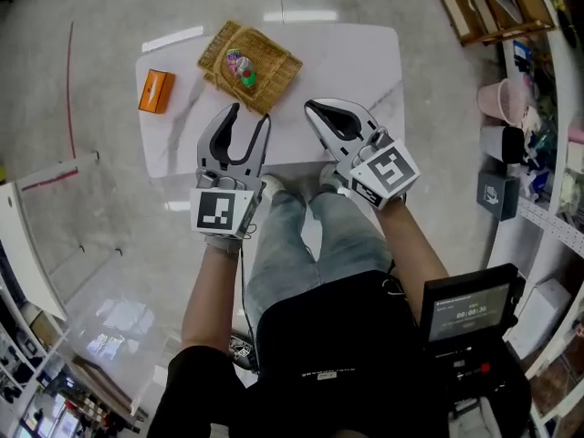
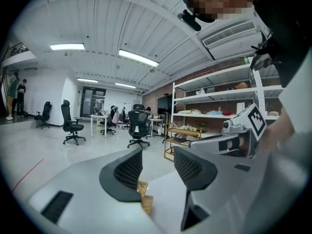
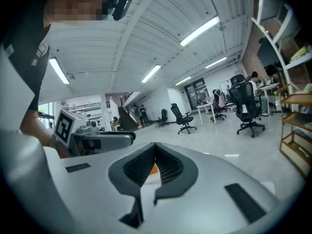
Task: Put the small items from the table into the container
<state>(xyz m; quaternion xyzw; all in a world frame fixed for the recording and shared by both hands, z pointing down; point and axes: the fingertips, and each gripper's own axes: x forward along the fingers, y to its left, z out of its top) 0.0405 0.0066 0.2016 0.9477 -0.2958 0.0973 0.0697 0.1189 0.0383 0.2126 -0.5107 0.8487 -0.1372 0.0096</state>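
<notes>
The left gripper (image 1: 251,114) has a wide, empty claw. The right gripper (image 1: 315,109) is pinched closed, empty too. Past them, on the white table (image 1: 356,53), the basket (image 1: 278,62) holds small colourful things (image 1: 241,67). The orange box (image 1: 156,90) lies left of the basket, pointing near to far.

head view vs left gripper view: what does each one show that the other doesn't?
Only the head view: the white table, the orange box, the small items lying in the wicker basket, and the person's legs.

Only the left gripper view: the office chairs and the ceiling lights.

Both: the left gripper with jaws apart and nothing between them, the right gripper beside it, and the basket, which is only a sliver below the jaws in the left gripper view.
</notes>
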